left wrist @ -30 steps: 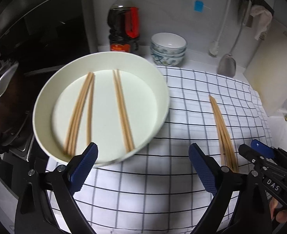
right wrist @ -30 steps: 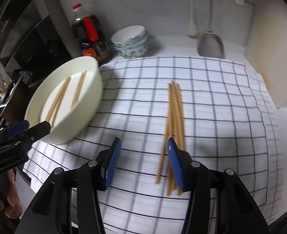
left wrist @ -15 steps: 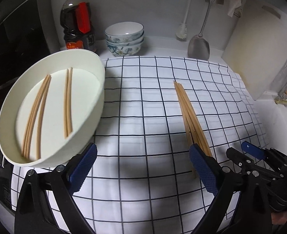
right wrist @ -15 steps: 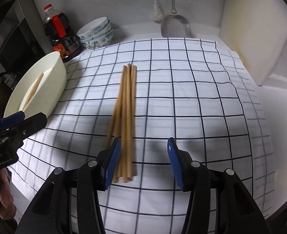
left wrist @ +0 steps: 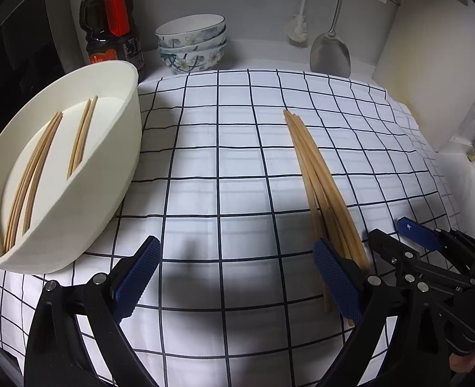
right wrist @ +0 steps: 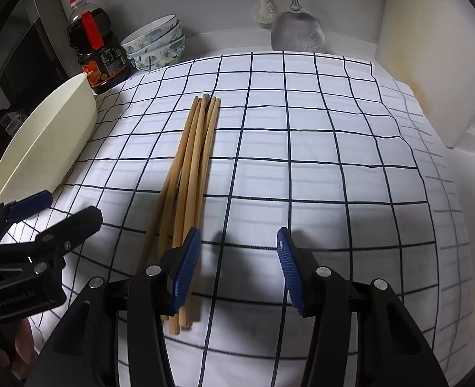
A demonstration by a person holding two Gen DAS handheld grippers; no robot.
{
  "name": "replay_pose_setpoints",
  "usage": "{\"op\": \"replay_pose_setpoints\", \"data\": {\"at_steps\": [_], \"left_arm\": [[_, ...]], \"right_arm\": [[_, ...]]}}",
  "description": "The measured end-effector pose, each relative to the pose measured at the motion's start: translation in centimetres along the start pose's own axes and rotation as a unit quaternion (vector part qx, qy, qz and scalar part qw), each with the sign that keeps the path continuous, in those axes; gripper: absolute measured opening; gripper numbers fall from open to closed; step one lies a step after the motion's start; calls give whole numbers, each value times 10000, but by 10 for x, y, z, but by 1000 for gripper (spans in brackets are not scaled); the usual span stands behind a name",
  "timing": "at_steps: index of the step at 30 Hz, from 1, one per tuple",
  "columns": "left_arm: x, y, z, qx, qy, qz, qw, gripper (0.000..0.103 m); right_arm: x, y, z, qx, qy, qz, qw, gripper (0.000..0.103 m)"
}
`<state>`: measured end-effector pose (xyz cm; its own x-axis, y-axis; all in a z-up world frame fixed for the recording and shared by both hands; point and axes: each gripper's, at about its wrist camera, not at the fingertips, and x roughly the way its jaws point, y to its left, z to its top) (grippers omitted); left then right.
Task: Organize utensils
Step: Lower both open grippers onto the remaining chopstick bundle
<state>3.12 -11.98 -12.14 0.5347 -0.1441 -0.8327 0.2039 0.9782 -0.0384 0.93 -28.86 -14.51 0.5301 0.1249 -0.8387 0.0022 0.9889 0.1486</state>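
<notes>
A bundle of several wooden chopsticks (left wrist: 318,180) (right wrist: 192,161) lies on the checked cloth (left wrist: 221,161). At the cloth's left edge stands a cream basin (left wrist: 76,193) (right wrist: 44,142), tilted, with two groups of chopsticks (left wrist: 34,174) inside. My left gripper (left wrist: 237,277) hangs open low over the cloth between basin and bundle; its right pad is next to the bundle's near end. My right gripper (right wrist: 239,272) (left wrist: 398,235) is open with nothing between its jaws. The bundle's near ends pass under its left finger. The left gripper (right wrist: 60,214) also shows in the right wrist view.
Against the back wall stand a dark sauce bottle (left wrist: 111,22), stacked patterned bowls (left wrist: 192,42), a hanging metal spatula (left wrist: 329,51) and a brush (left wrist: 297,29). A white board (left wrist: 430,64) leans at the right. A person's hand (right wrist: 21,348) holds the left gripper.
Both grippers have come down closer to the cloth. The left one swung right, away from the basin toward the bundle. The bundle now lies at the right gripper's left finger.
</notes>
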Motion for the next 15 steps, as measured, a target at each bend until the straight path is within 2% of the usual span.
{"op": "replay_pose_setpoints", "data": {"at_steps": [15], "left_arm": [[7, 7, -8, -82, 81, 133, 9998, 94]], "right_arm": [[9, 12, 0, -263, -35, 51, 9996, 47]]}}
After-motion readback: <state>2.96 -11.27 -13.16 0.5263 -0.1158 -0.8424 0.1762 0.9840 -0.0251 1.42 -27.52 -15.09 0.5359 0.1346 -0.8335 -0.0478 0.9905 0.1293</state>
